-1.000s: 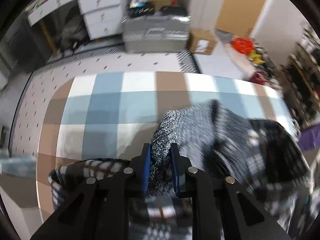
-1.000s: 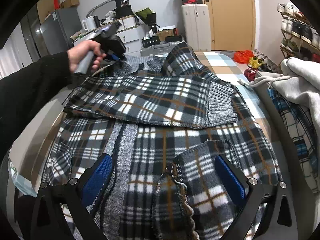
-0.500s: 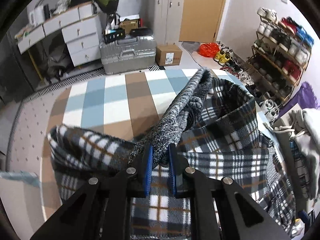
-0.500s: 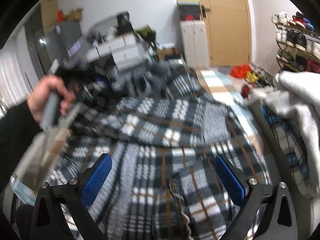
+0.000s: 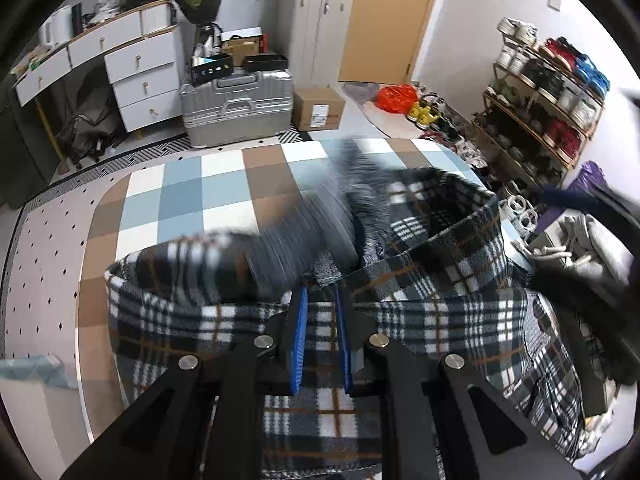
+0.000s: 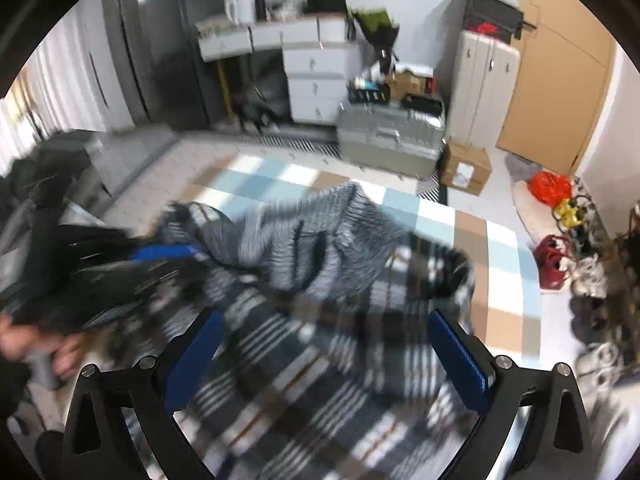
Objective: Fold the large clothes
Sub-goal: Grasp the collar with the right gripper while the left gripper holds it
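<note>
1. Plaid fleece jacket (image 5: 420, 312), dark grey and white with thin brown lines and a grey knit part, lies bunched on the checked cloth (image 5: 208, 196) of blue, brown and white squares that covers the table.
2. Left claw (image 5: 322, 304) has its two blue pads (image 5: 299, 332) squeezed close together. Plaid cloth shows in the thin gap, but I cannot tell if it is pinched there or just lies under the pads.
3. Right claw (image 6: 324, 344) hangs over the jacket with its blue pads wide apart and nothing in them. This view is blurry.
4. A hand (image 6: 36, 344) shows at the left edge of the right view, blurred, gripping a handle.
5. Past the table lies a pale rug with small dark dots (image 5: 48, 240).
6. Behind it stand a silver metal suitcase (image 5: 236, 108), white drawers (image 5: 140, 80), a tall pale cabinet (image 5: 316, 36), a brown cardboard box (image 5: 318, 110) and a tan door (image 5: 384, 20).
7. A shoe rack (image 5: 548, 96) on the right is full of shoes.
8. A red bag (image 5: 396, 98) sits on the floor by yellow shoes (image 5: 424, 110).
</note>
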Demonstrator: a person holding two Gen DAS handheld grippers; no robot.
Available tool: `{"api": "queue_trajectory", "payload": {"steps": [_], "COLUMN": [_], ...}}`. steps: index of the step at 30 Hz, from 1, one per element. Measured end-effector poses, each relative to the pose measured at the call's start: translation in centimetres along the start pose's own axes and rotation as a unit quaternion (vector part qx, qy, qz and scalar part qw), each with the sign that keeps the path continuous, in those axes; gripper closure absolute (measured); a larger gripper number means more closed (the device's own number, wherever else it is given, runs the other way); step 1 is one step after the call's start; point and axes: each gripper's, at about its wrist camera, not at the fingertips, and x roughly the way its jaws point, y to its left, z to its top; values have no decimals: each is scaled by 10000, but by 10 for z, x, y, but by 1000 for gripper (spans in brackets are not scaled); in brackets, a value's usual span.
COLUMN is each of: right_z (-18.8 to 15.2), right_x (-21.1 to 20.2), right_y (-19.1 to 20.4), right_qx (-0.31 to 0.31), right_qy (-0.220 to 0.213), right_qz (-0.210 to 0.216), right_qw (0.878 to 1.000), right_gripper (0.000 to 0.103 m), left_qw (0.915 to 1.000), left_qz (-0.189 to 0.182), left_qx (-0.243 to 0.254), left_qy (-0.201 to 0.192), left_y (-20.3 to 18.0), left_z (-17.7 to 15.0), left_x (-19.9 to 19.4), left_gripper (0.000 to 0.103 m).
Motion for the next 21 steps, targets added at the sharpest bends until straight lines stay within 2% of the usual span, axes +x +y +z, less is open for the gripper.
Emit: {"api": "queue_trajectory", "payload": {"steps": [4,6,8,9,10,11,13,15,17,18,21], "right_z": [36,47,57,63,68,73,82,89,94,96,99], "right_x": [51,72,90,100,114,125,142,159,175,185,204], "right_y": [-8,-18,-33,-39,-45,-48,-48,-45,-43,-43,-41], "right_qx": [-83,46,323,472,639,727,770,699,610,533,409], "right_qy": [292,430,646,758,907,990,1028,1059,1125,1205,1365], "right_qz": [-337,-546,-509,-415,-361,-316,-239,-255,-355,-426,-464], "right_qw": [9990,9976,9961,9951,9932,9919,9914,9916,9911,9904,9887], "right_gripper": [1,1,1,1,1,1,1,1,2,7,31], "left_qw": [9999,9999,9991,9985,9975,9959,9915,9871,9856,9854,9858], "left_qz": [-58,119,317,226,167,97,-231,-178,-144,-88,-28], "left_qx": [17,-71,-270,-462,-630,-806,-1153,-1473,-1555,-1554,-1529], "left_qy": [134,97,122,180,285,406,551,598,653,689,690], "left_y": [9,20,34,44,51,57,69,79,81,81,80], "left_z": [0,9,20,28,34,40,52,61,64,65,63], "left_x": [11,17,25,32,40,48,66,83,95,102,108], "left_gripper": [94,94,94,93,86,72,53,53,53,53,53]}}
